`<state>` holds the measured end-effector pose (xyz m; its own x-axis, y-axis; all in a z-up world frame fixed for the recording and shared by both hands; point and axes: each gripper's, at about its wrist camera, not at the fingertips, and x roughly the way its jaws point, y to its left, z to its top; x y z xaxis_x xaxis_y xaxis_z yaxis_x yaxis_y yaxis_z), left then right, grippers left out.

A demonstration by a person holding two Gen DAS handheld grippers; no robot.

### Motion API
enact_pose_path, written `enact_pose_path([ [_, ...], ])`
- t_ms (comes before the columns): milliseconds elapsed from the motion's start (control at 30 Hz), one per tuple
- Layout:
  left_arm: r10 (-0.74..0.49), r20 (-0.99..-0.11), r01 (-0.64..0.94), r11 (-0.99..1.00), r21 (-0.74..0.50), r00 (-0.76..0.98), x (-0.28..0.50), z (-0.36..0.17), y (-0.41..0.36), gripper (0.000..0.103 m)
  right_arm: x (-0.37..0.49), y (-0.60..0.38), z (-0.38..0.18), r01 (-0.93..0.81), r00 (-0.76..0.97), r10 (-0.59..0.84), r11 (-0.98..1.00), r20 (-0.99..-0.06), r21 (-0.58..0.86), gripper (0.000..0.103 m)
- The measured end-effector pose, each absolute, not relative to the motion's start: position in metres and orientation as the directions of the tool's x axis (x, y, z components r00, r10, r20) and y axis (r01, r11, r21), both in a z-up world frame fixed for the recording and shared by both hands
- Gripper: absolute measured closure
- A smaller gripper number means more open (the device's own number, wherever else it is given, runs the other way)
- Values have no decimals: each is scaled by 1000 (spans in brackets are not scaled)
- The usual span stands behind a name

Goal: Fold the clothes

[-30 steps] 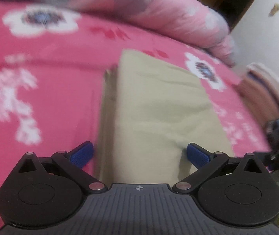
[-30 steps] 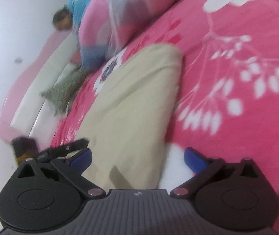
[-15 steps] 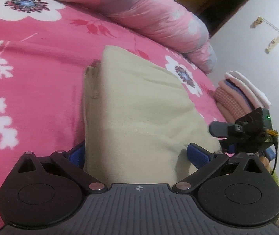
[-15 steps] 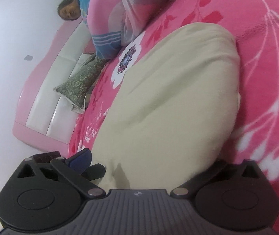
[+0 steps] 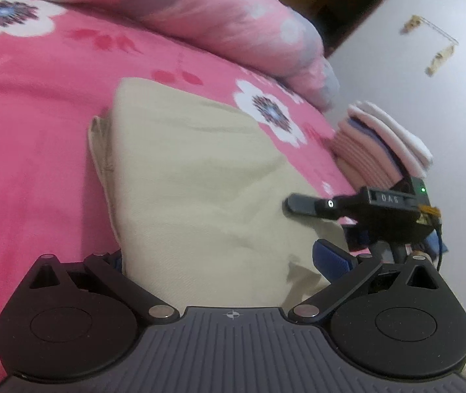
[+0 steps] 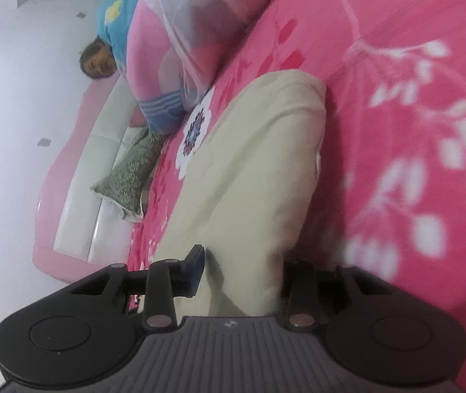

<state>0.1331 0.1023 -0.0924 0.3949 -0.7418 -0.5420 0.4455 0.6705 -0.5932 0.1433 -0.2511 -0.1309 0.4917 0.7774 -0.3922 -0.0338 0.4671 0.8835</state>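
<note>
One pink floral bedsheet (image 5: 36,150) fills most of both views, with one rolled pink quilt (image 5: 220,16) across the top of the left wrist frame. One folded beige garment (image 5: 200,177) lies mid-frame on the sheet. The left gripper (image 5: 220,258) has its fingers spread wide either side of the garment's near end; only the right blue pad shows clearly. The right gripper (image 6: 242,275) has its fingers drawn in on a fold at the garment's near edge — pinching it. One stack of folded clothes (image 5: 380,150) sits at right; beside it, the right gripper's body reads "DAS".
</note>
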Motion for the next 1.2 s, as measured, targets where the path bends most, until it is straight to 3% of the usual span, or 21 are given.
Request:
enact_pose_path([
  [333, -833, -499, 584, 533, -612, 238, 73, -97, 12, 0, 53, -345, -113, 17, 612, 644, 569, -459, 822, 63],
  [567, -734, -560, 569, 667, -482, 385, 53, -88, 21, 2, 21, -369, -117, 107, 691, 518, 616, -504, 780, 56],
  [800, -645, -516, 491, 764, -418, 564, 46, -48, 65, 2, 13, -349, -53, 2, 830, 288, 855, -478, 518, 56],
  [933, -656, -442, 543, 755, -368, 612, 50, -25, 38, 2, 33, -318, -36, -90, 843, 288, 908, -455, 409, 56],
  [1000, -646, -454, 568, 760, -316, 613, 50, -26, 9, 2, 40, -304, -42, -112, 825, 307, 912, -475, 395, 56],
  [1167, -611, -523, 529, 786, -318, 594, 49, -50, 0, 3, 36, -284, -104, -119, 788, 259, 954, -559, 275, 55],
  [1200, -604, -536, 521, 792, -319, 589, 49, -54, -1, 3, 30, -283, -106, -139, 805, 256, 958, -535, 250, 55],
])
